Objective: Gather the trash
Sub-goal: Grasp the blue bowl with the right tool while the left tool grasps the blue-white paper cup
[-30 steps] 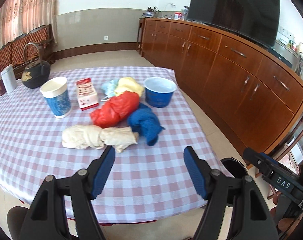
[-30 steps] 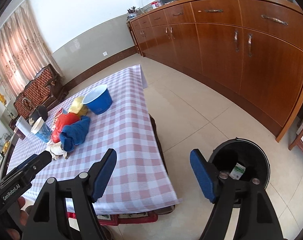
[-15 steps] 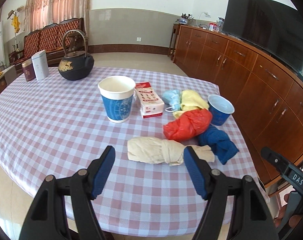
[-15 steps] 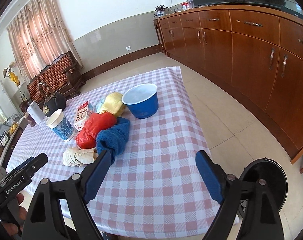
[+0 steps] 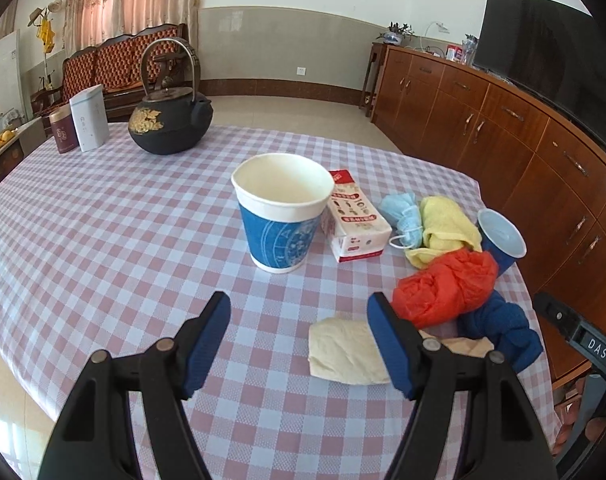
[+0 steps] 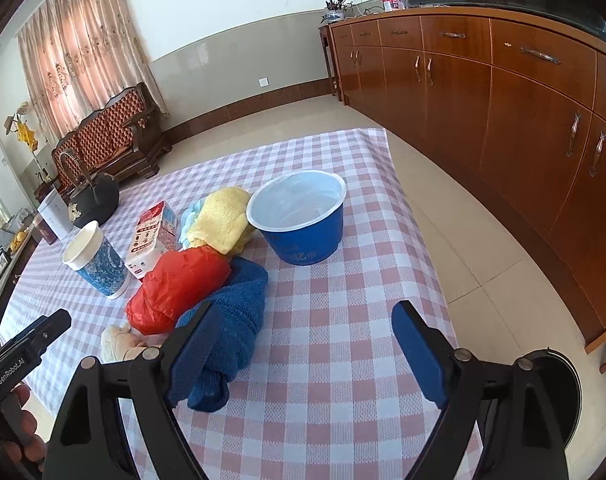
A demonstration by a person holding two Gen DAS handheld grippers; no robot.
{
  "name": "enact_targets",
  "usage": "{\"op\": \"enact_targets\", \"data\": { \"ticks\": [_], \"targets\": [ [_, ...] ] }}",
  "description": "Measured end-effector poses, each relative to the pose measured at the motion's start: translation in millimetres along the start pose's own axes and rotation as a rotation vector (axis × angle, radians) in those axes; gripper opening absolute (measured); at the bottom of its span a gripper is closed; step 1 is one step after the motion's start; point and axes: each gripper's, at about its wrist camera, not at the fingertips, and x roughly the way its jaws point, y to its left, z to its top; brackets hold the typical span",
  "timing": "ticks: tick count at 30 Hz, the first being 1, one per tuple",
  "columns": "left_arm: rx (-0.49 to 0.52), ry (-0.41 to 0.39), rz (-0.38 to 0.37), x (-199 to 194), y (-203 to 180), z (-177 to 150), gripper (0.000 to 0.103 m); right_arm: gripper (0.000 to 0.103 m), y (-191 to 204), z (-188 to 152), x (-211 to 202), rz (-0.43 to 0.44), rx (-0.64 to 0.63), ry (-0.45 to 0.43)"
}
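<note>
Two cups (image 5: 282, 216) (image 5: 500, 240), one carton (image 5: 355, 218), one kettle (image 5: 169, 124), two tins (image 5: 89, 118) (image 5: 63, 133), five bundles: cream (image 5: 345, 350), red (image 5: 447, 286), blue (image 5: 503, 330), yellow (image 5: 447, 226), pale blue (image 5: 403, 214).

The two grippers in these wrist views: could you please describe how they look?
Both the left gripper and the right gripper have black, angular plastic arms with silver rivets and flat blue pads on the fingers. Seen from the side, one carries white "GenRobot.AI" lettering, the other a small "DAS" label. No cables or sleeves show.
</note>
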Motion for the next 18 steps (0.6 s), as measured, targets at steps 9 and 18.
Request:
{"op": "enact_targets", "data": {
  "ticks": [9, 18],
  "targets": [
    [-0.01, 0.02, 0.006, 32, -1, 19, 0.072, 0.088, 3, 18, 47, -0.014, -0.025, 0.038],
    [-0.013, 0.041, 0.013, 58, 0, 31, 0.072, 0.088, 6, 35, 78, -0.041, -0.053, 0.047]
  ]
}}
